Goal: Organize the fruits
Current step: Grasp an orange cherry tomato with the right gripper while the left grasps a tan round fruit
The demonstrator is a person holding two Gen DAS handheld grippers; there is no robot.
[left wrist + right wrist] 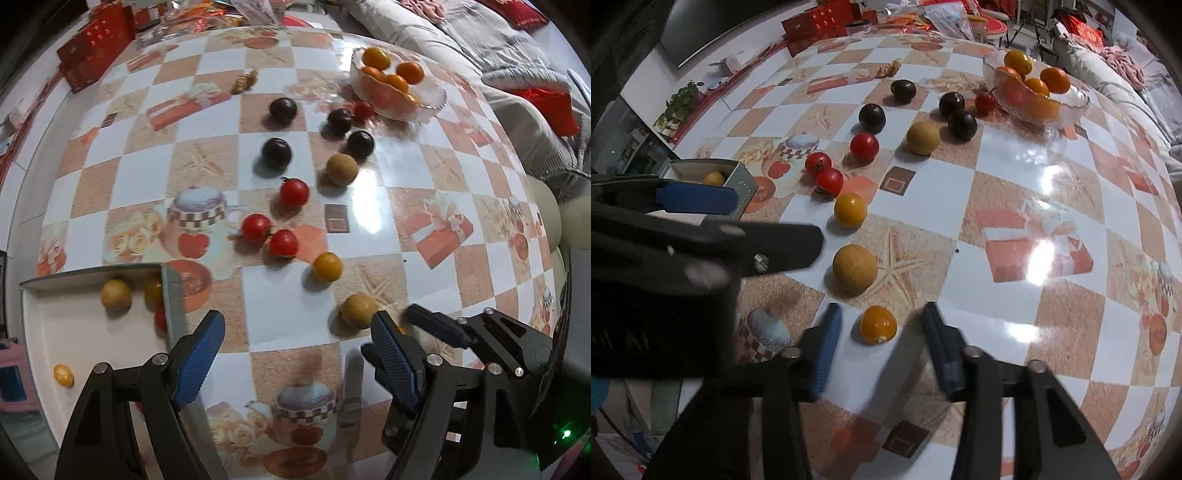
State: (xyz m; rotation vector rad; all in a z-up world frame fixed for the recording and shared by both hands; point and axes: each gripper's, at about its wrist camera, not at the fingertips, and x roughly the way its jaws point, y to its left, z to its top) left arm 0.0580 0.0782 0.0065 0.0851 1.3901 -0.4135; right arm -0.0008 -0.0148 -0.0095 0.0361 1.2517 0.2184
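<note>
- Now the small orange fruit (pixel 878 325) sits on the worktop (pixel 288 295), right between the jaws of the right gripper (pixel 882 317)
- These jaws stand a little apart from the fruit on each side, so they are loose and not squeezing it
- Just behind it lies a round tan fruit (pixel 854 268), and past that a yellow fruit (pixel 850 209)
- Further back are three red tomatoes (pixel 829 181), two of them touching, then another tan fruit (pixel 922 137)
- Four dark round fruits (pixel 872 118) lie behind those, spread out on the worktop
- One more little red fruit (pixel 985 102) sits just beside the glass bowl (pixel 1071 107), which has oranges in it
- The left gripper (pixel 299 332) hangs over the worktop with its jaws wide apart and nothing in them
- Next to it, on the left, is an open box (pixel 171 295) with a few small yellow and tan fruits and a red one inside
- Red boxes (pixel 92 48) stand at the far edge, and a grey sofa (pixel 498 44) is beside the worktop
</note>
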